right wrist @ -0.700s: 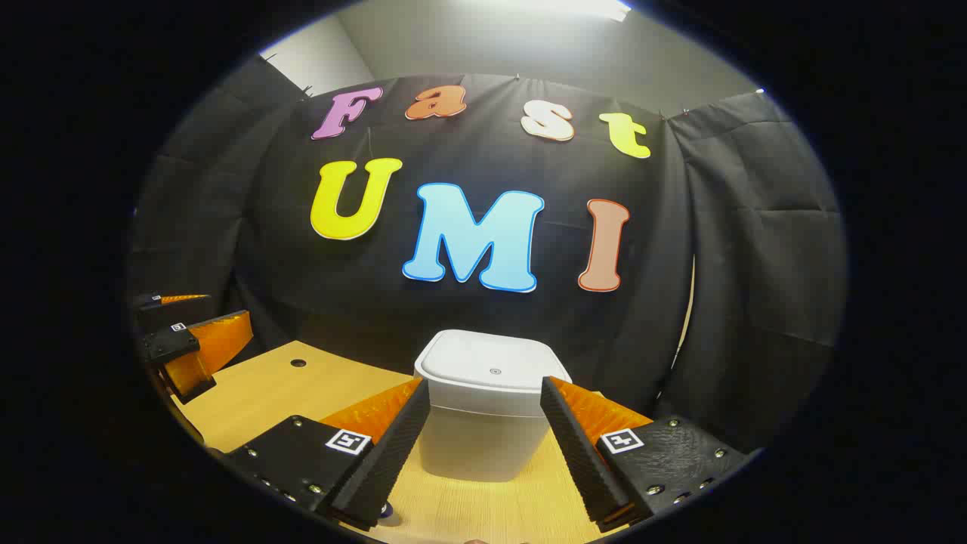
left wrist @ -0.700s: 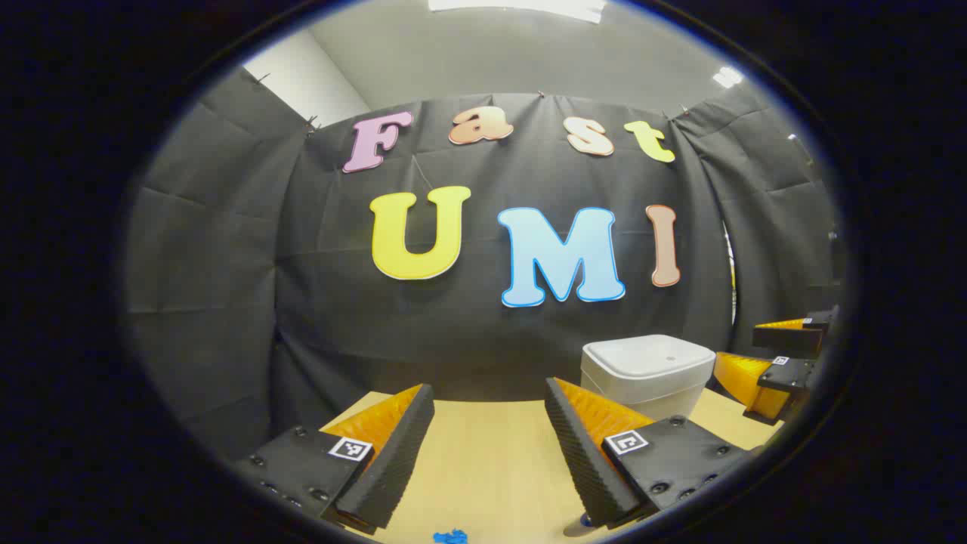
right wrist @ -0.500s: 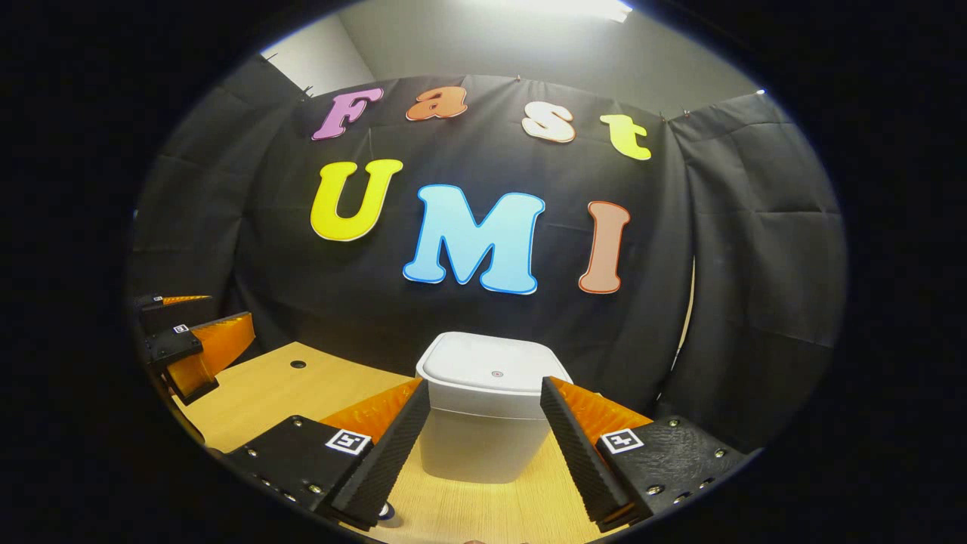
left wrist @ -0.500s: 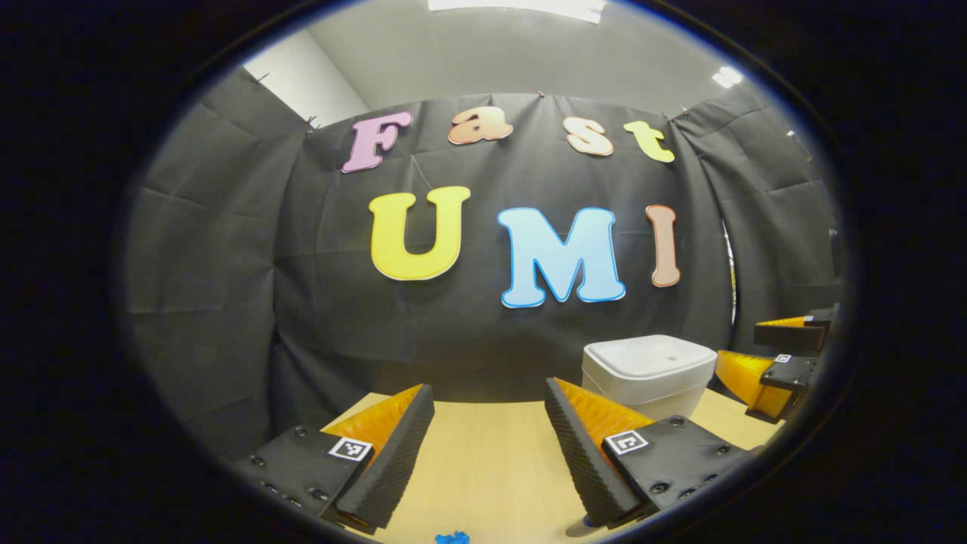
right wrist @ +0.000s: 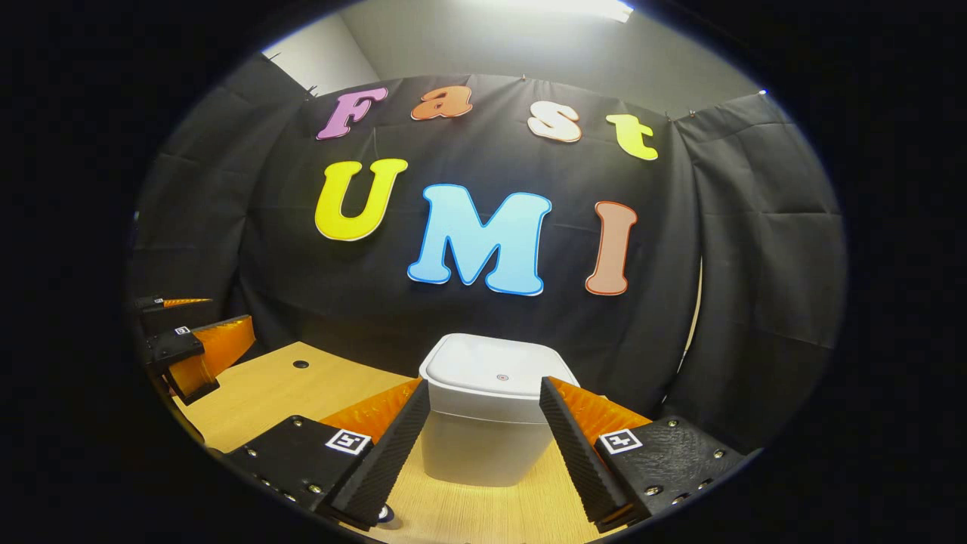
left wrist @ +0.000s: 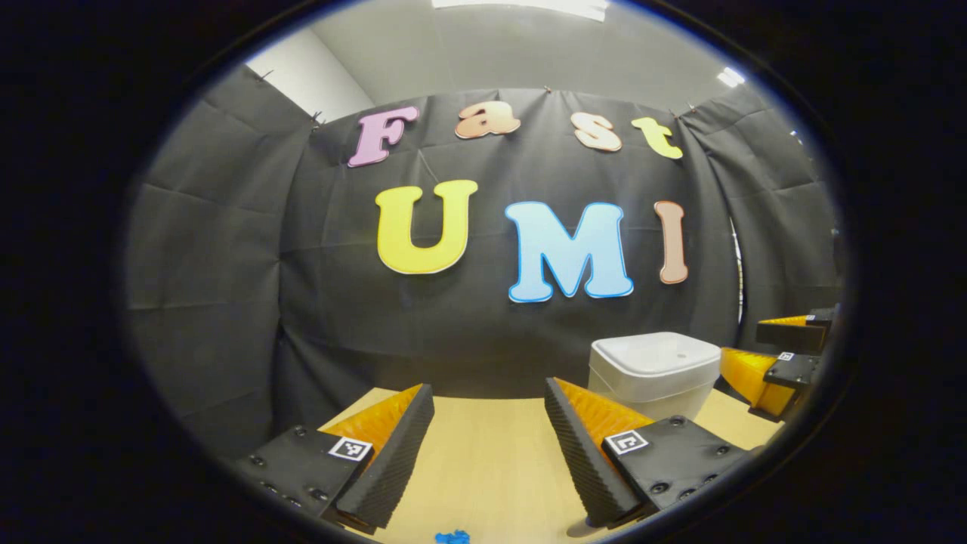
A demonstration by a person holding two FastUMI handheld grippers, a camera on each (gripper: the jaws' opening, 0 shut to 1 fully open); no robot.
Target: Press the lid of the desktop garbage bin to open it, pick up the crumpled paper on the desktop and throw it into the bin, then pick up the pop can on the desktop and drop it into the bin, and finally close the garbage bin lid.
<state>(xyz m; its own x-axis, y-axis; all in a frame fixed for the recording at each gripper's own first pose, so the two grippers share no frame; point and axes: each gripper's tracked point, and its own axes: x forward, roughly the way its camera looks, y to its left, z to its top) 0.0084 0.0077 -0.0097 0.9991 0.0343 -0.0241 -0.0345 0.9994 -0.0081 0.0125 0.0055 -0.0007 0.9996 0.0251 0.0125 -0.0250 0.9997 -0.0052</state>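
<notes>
Both grippers stand wide apart at the jaws and hold nothing. Seen in the right gripper view, the right gripper [right wrist: 483,446] hangs above the pale wooden desktop [right wrist: 272,393] with its two ribbed fingers [right wrist: 389,453] framing the white, square, rounded-corner plastic garbage bin [right wrist: 483,446], which stands at 12 o'clock ahead of it, near the black cloth wall [right wrist: 755,264]. The fingers do not touch the bin. The bin's smooth white lid [right wrist: 495,366] lies flat and shut, with a small round mark near its middle.

At 9 o'clock in that view, the left gripper [right wrist: 193,347] sits well apart from the bin, over the far left of the desktop, and a small dark hole [right wrist: 301,364] in the wood lies near it.

From the left gripper view, the left gripper [left wrist: 491,453] points over bare wood, the bin [left wrist: 653,374] stands at 2 o'clock, and the right gripper [left wrist: 778,355] shows just beyond it at 3 o'clock. A small blue scrap [left wrist: 452,537] lies at 6 o'clock on the wood; what it is cannot be told.
</notes>
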